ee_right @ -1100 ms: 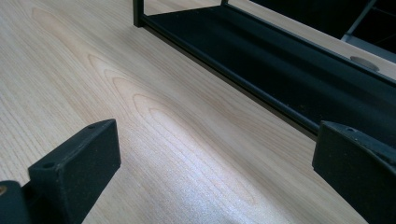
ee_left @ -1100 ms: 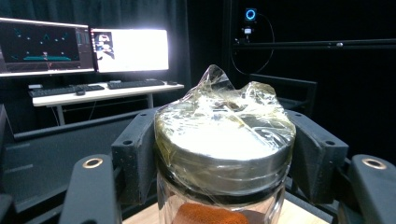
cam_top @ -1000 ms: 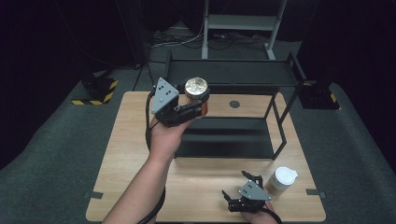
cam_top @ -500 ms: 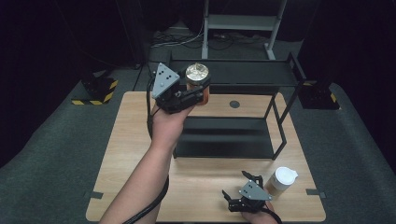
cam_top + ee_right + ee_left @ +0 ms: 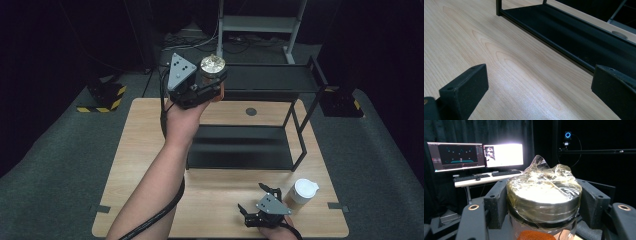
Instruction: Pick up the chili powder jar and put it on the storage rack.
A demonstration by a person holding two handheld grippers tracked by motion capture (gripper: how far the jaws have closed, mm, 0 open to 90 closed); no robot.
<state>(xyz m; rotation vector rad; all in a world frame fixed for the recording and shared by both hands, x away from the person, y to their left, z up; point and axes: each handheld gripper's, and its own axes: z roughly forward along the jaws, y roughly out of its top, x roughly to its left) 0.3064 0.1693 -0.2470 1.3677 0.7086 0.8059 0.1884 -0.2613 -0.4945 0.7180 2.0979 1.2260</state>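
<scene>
My left gripper [image 5: 209, 85] is shut on a jar [image 5: 212, 70] with a silver lid under crinkled clear film and an orange label below. It holds the jar in the air beside the left end of the black rack's top shelf [image 5: 270, 77]. In the left gripper view the jar [image 5: 544, 195] stands upright between the two black jaws, which press on its sides. My right gripper [image 5: 257, 202] rests near the table's front edge, open, nothing between its jaws. In the right gripper view the right gripper [image 5: 539, 90] points over bare wood towards the rack's lower shelf [image 5: 579, 37].
A two-tier black metal rack [image 5: 250, 145] stands across the back half of the wooden table [image 5: 145, 145]. A white lidded cup [image 5: 304, 191] stands just right of the right gripper. A round grommet [image 5: 251, 111] sits in the tabletop. Monitors and a keyboard desk [image 5: 474, 157] lie beyond.
My left hand has lifted the jar up and away from me, from in front of the rack to the level of its top shelf. The right gripper has stayed still.
</scene>
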